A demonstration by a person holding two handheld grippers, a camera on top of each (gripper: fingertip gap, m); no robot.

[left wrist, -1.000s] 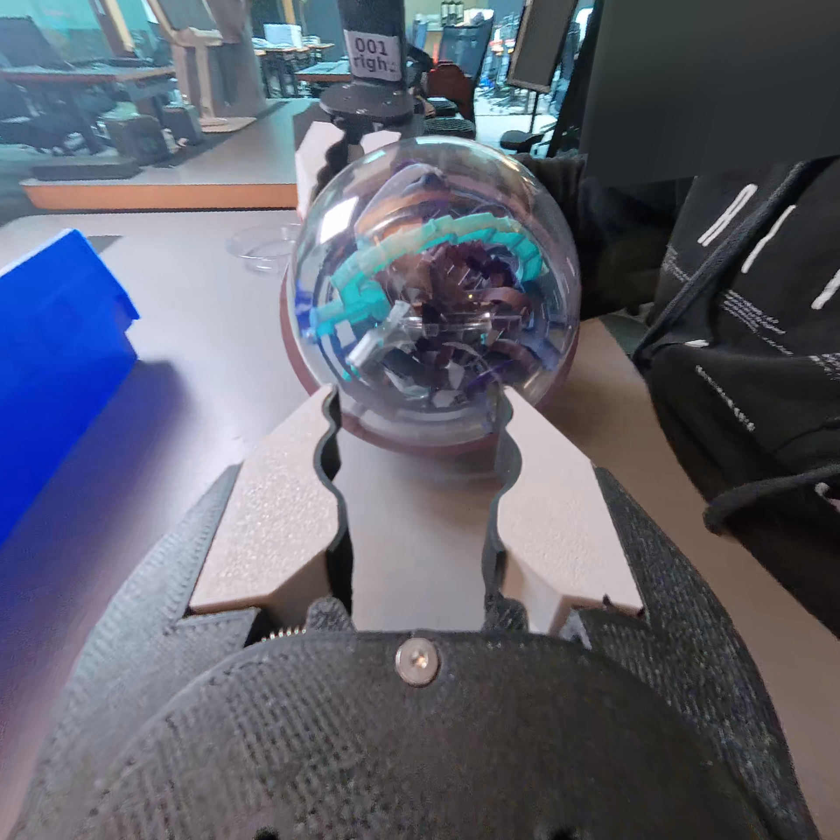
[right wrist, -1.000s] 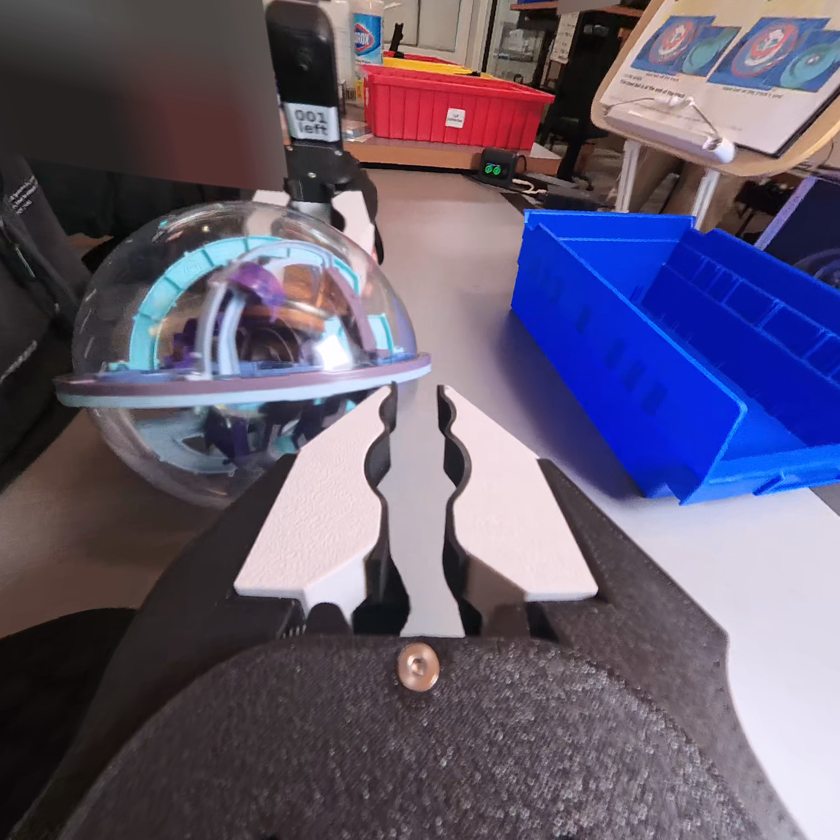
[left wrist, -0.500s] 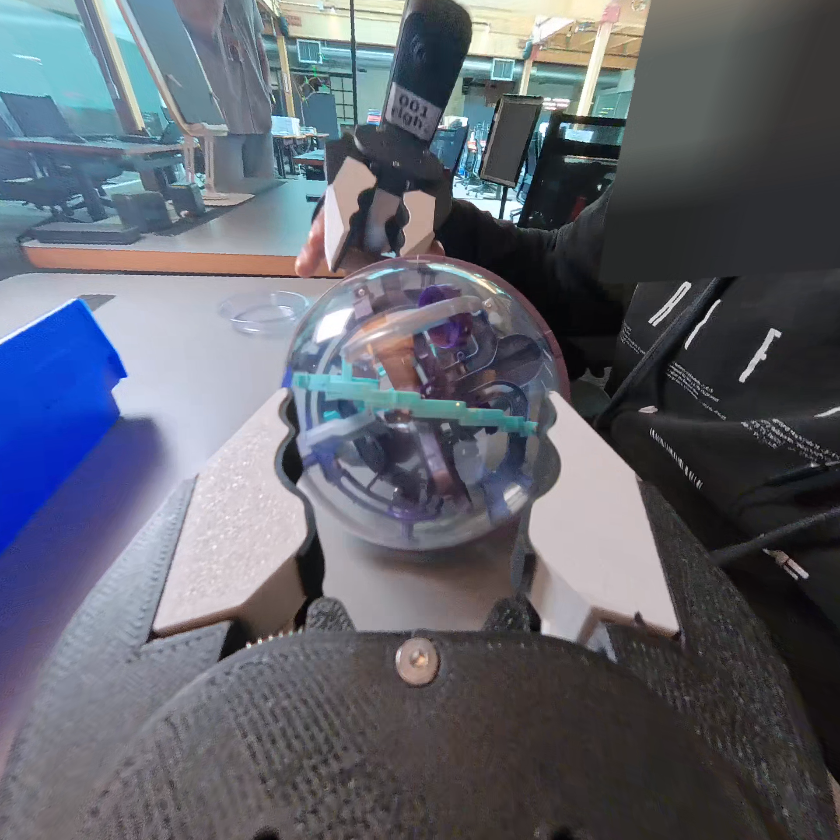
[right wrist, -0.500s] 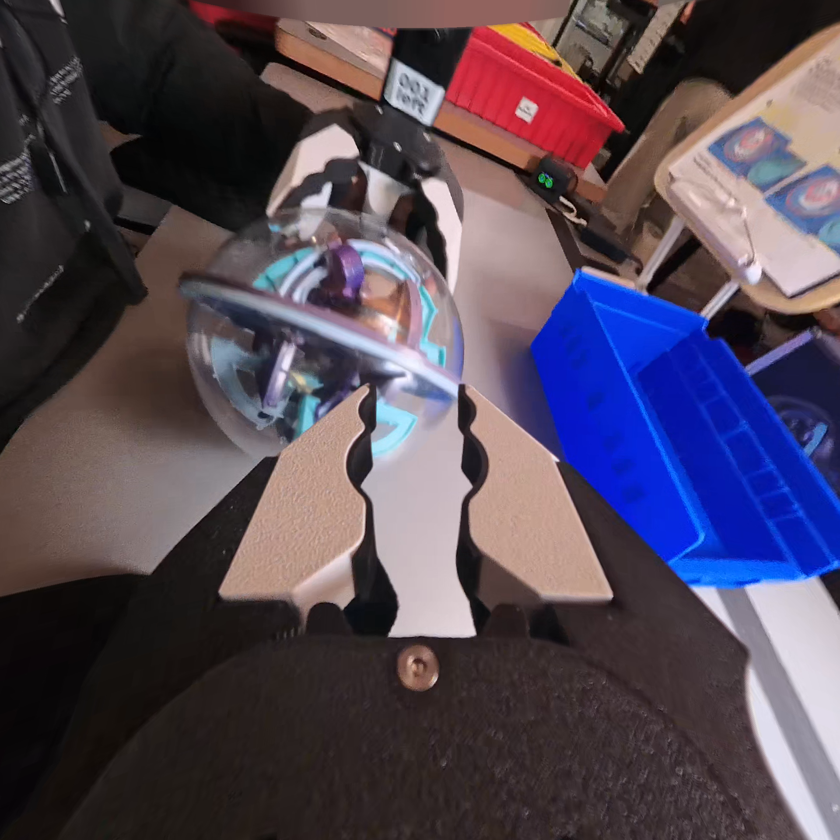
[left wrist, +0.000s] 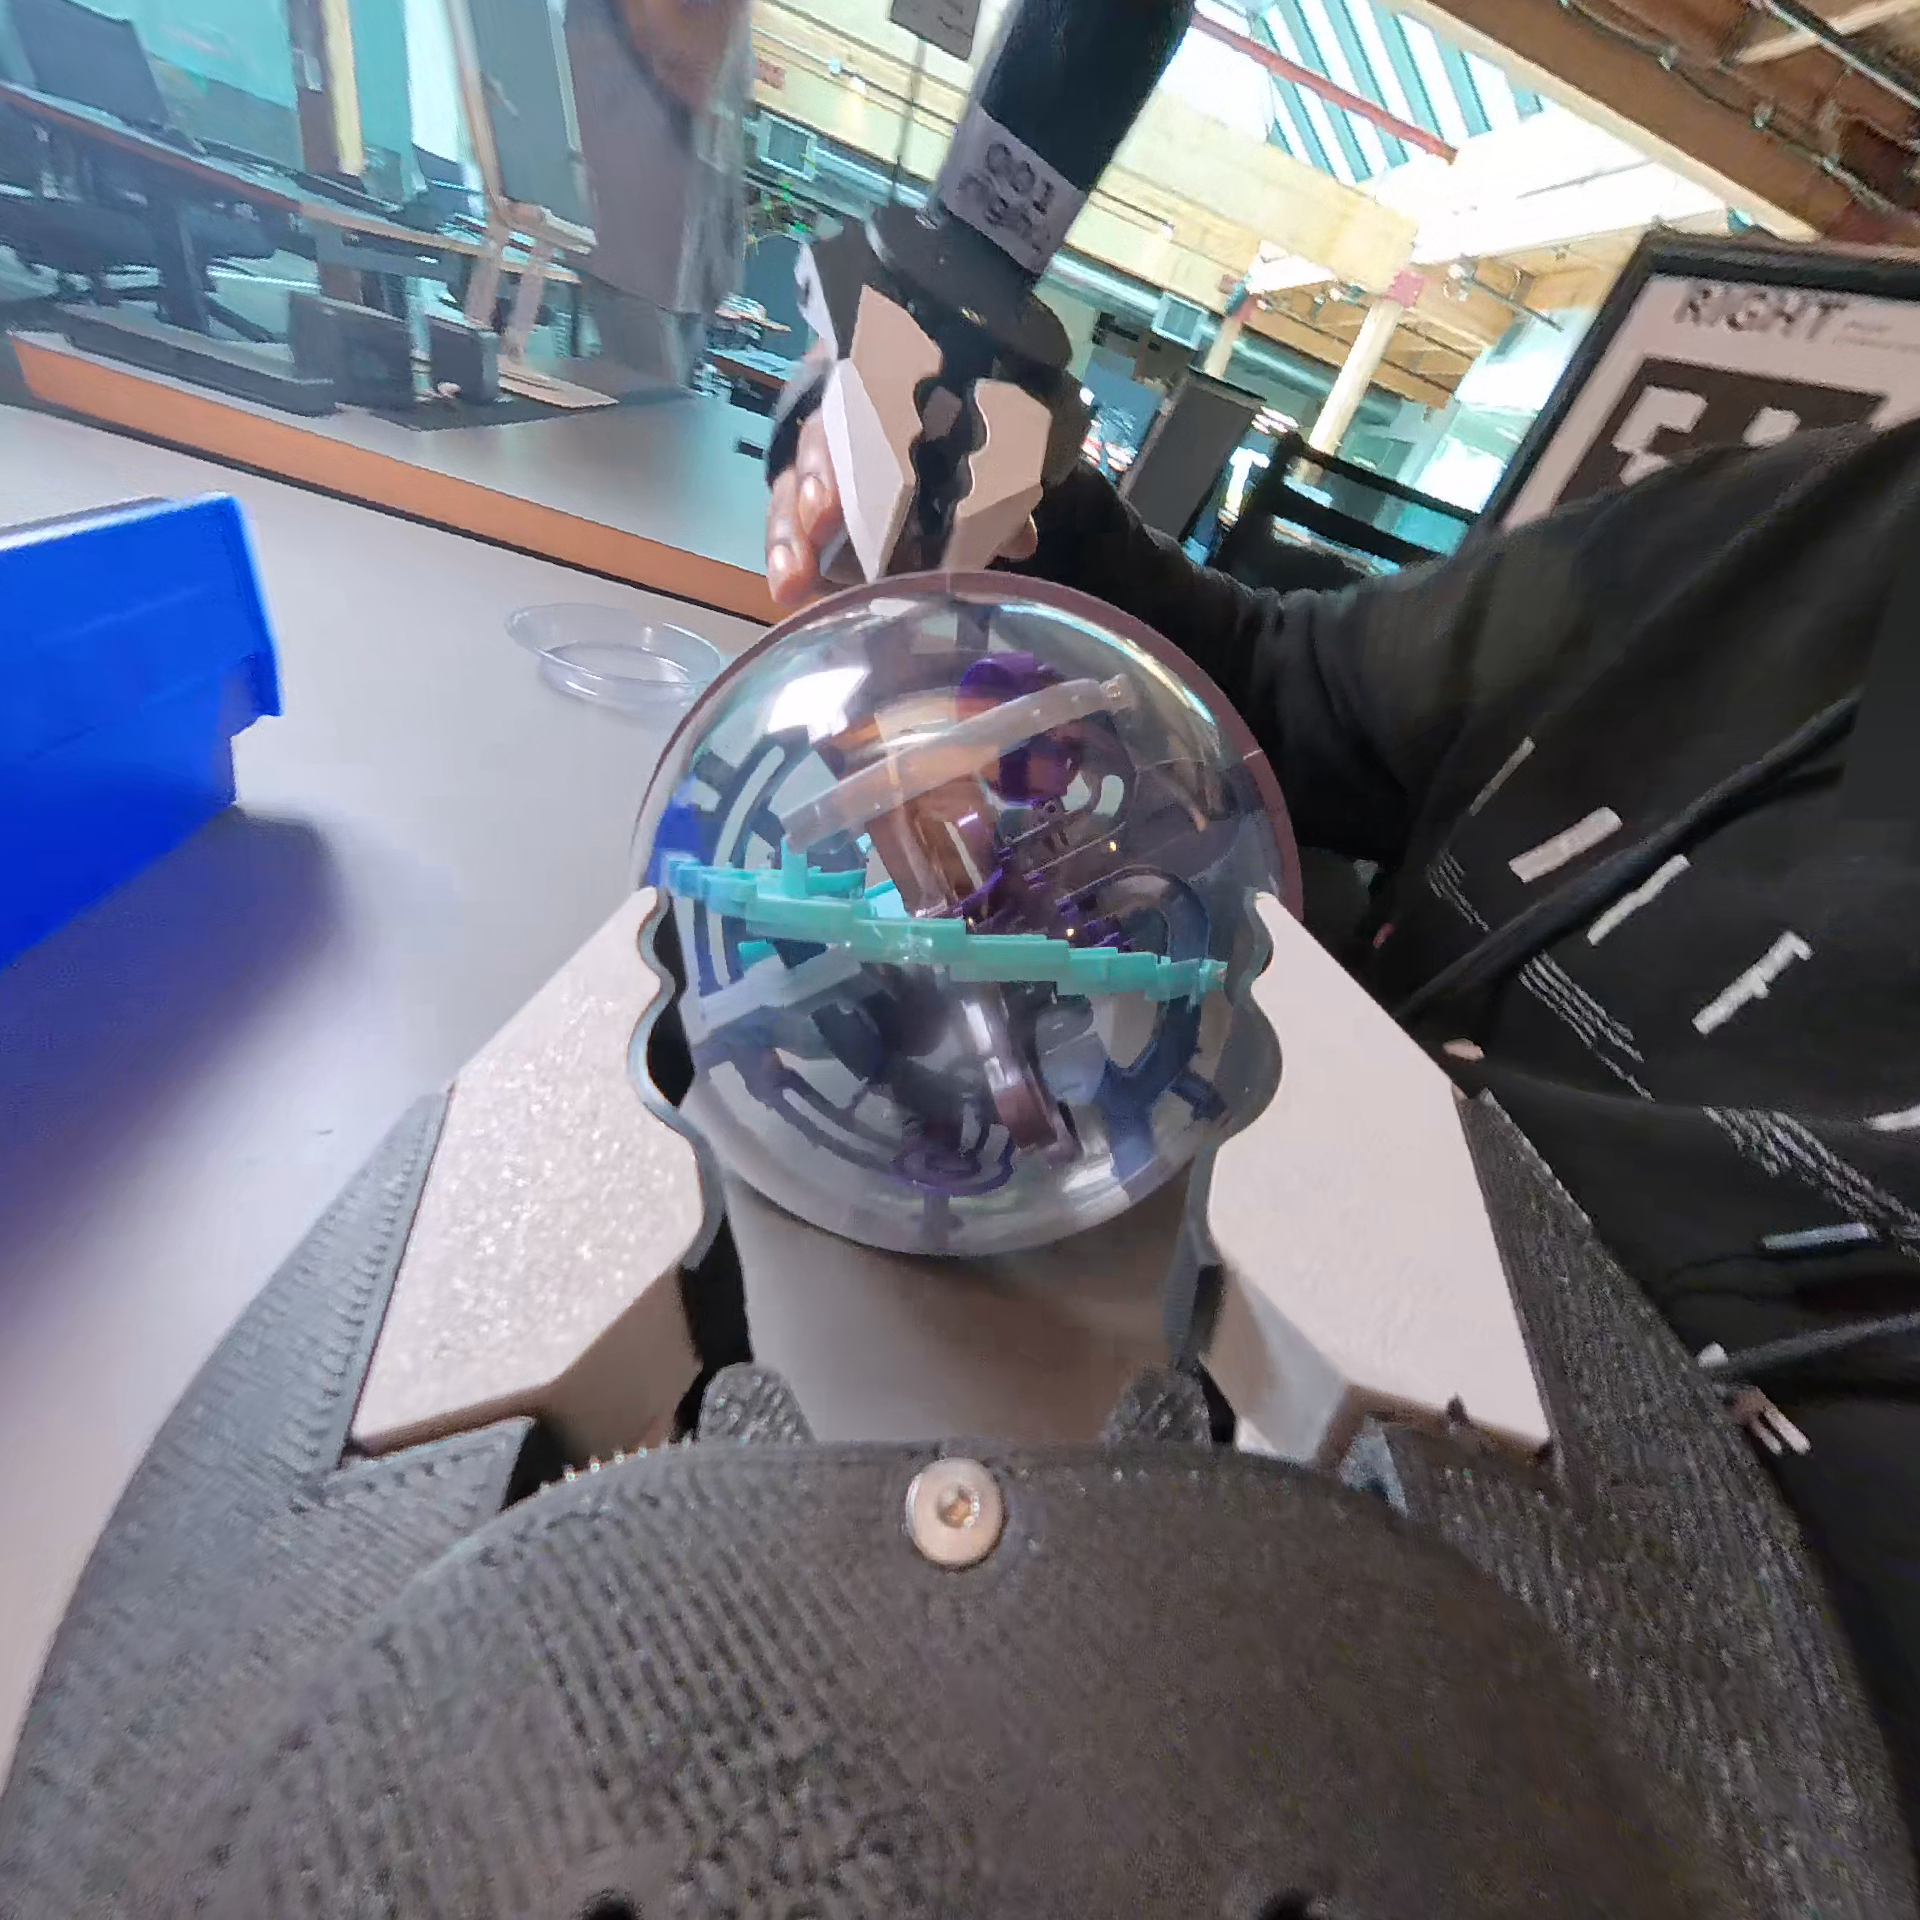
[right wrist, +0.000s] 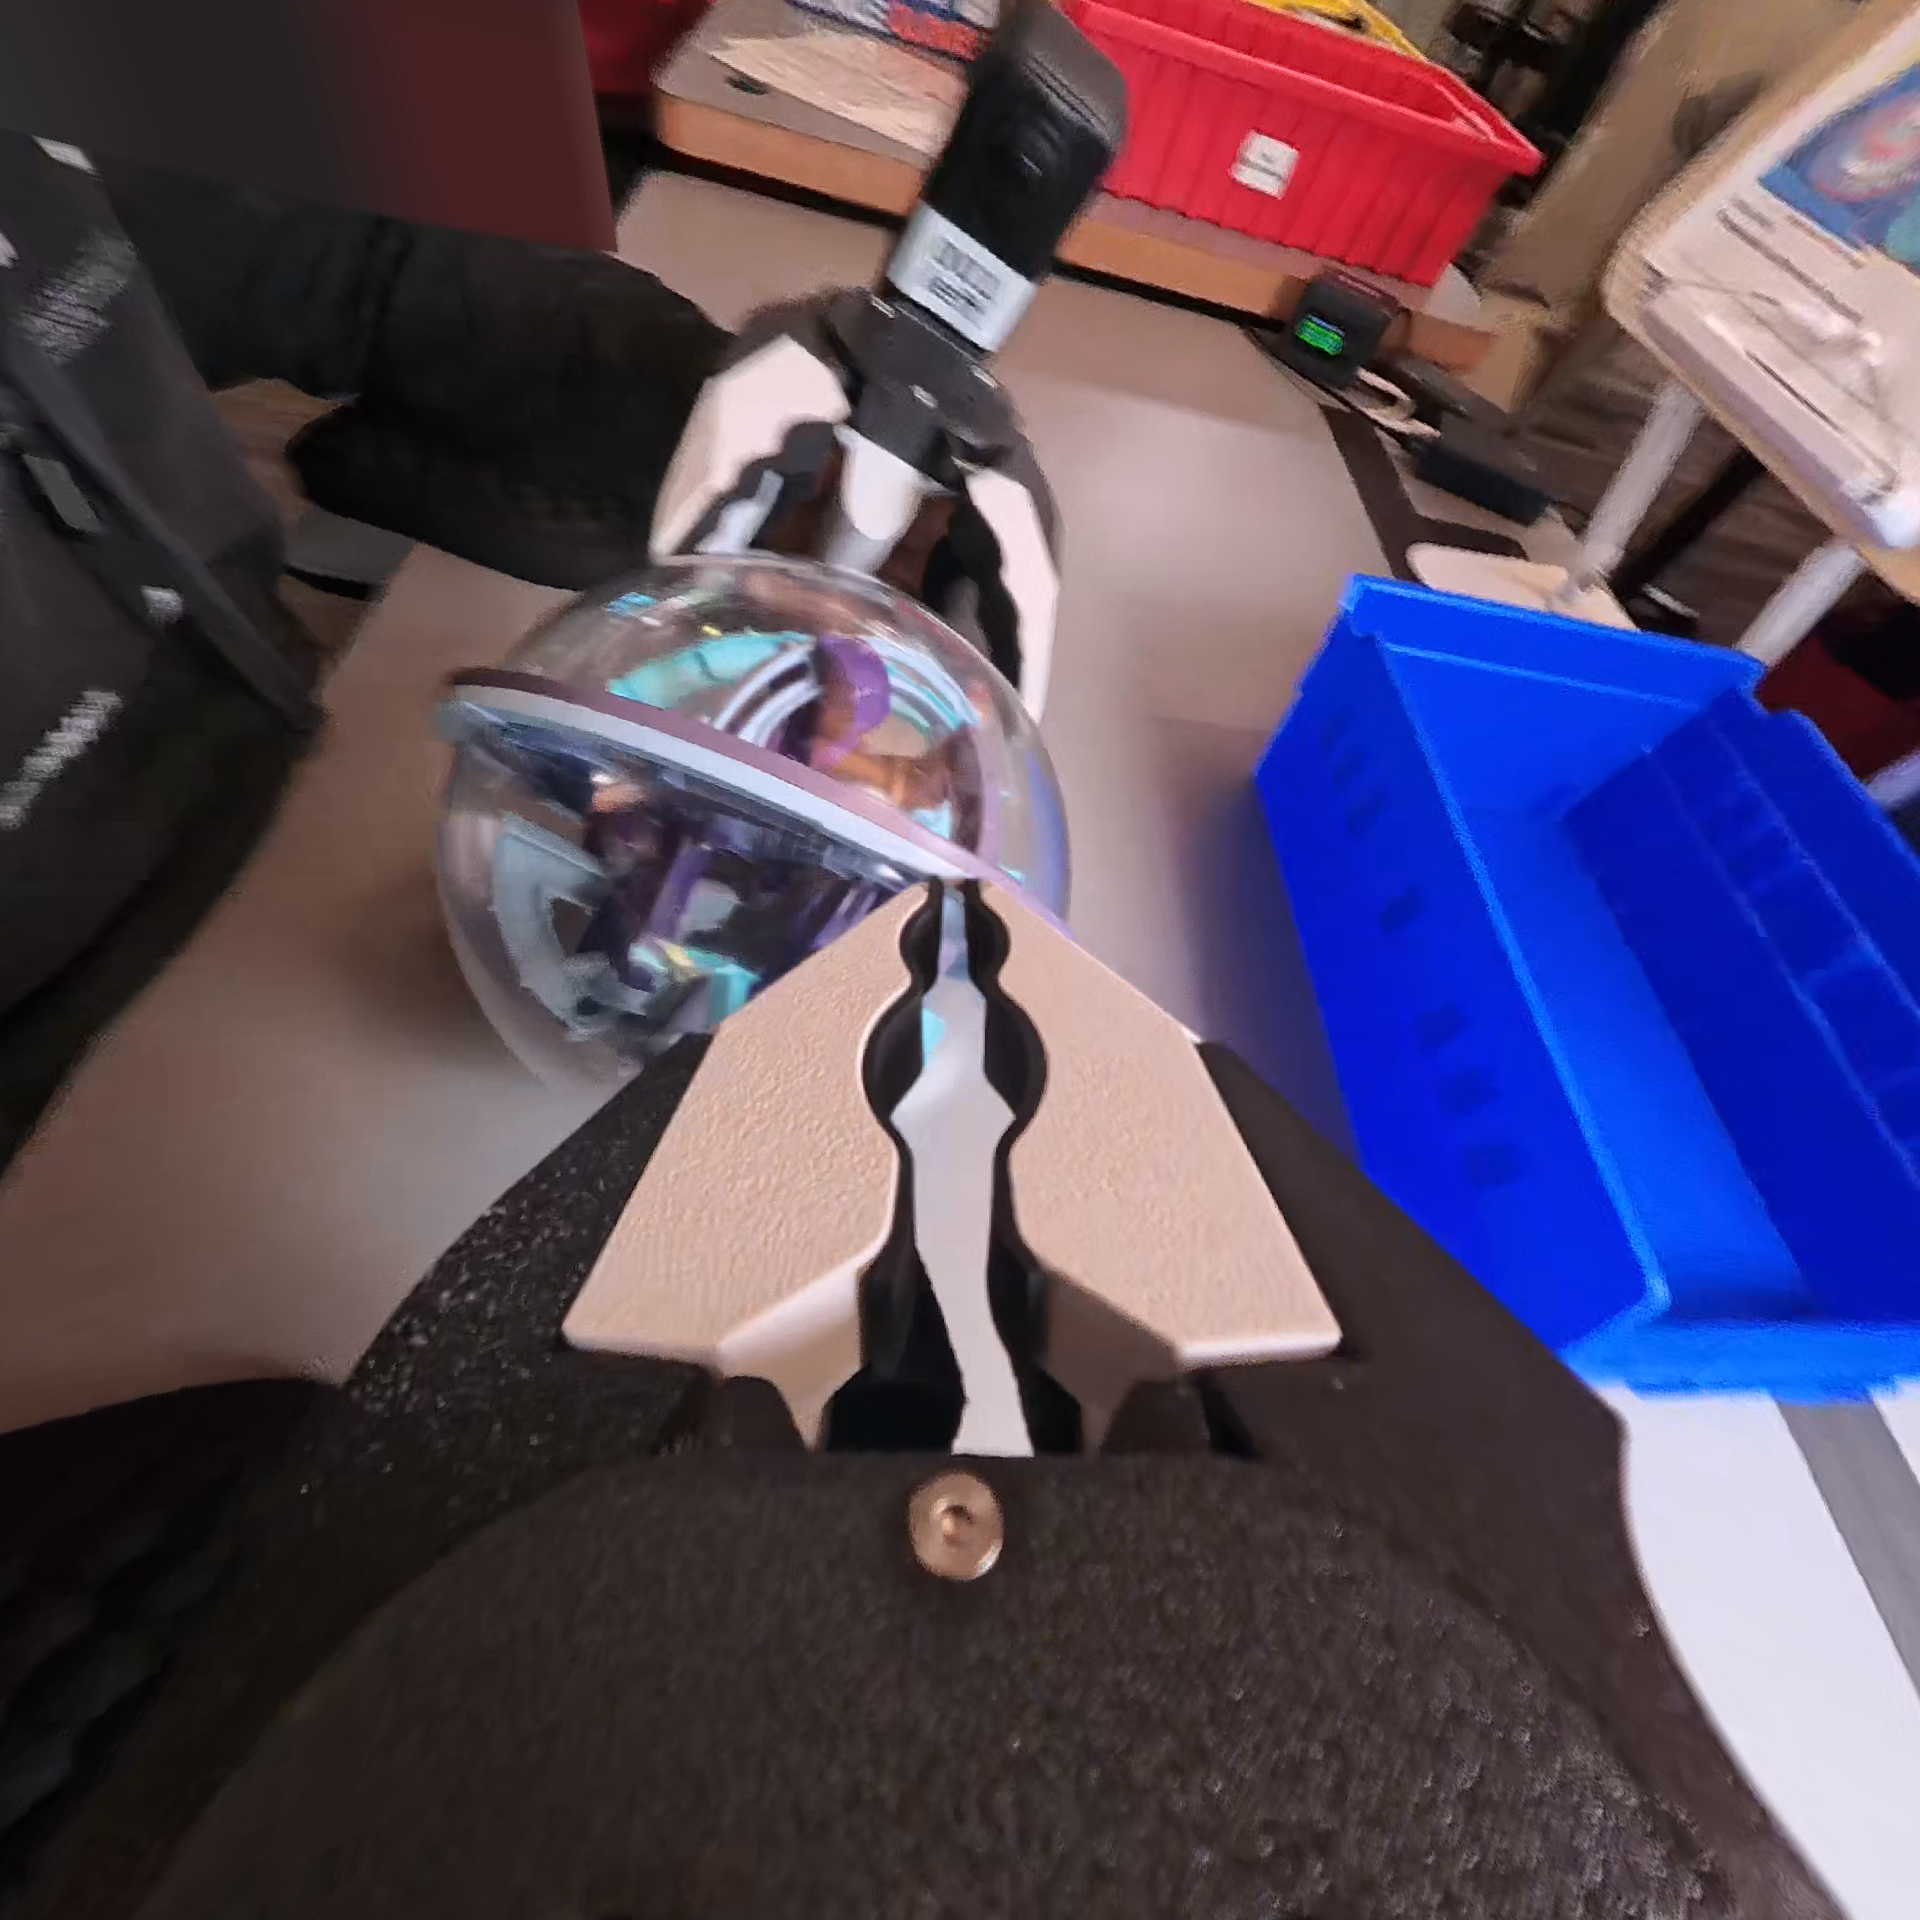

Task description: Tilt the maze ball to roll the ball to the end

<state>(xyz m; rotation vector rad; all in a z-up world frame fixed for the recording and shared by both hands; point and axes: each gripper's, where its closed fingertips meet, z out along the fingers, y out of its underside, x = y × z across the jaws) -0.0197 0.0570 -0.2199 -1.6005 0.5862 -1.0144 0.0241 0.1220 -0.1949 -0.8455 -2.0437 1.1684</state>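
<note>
A: Where is the maze ball [left wrist: 961, 914]?

B: It sits between the two pale fingers [left wrist: 551, 1174] of the left tongs [left wrist: 951, 925], which are spread wide and pressed against its clear shell on both sides, so they are grasping it. Through the shell you see a teal track, grey ramps and purple pieces.

A: Is it resting on the surface [left wrist: 436, 769]?

B: From the left wrist view I cannot tell for certain; the underside of the sphere shows bare grey beneath it, and it may be held just above.

A: And the right tongs [right wrist: 951, 894]?

B: Their fingers are drawn nearly together, with only a thin gap, and the tips meet the mauve rim that rings the sphere's middle. The rim runs tilted in the right wrist view, lower toward the tips. That picture is blurred, so whether the tips actually pinch the rim is hard to say.

A: What does the other view show of them?

B: The right tongs come down from above onto the top edge of the rim, with a hand [left wrist: 800, 499] behind them.

A: Anything else around?

B: A blue bin [right wrist: 1621, 935] stands near the sphere, a clear shallow dish [left wrist: 613, 655] lies farther back, and a red bin [right wrist: 1299, 125] sits on a farther table. A person in a dark printed top [left wrist: 1662, 883] is close beside the sphere.
</note>
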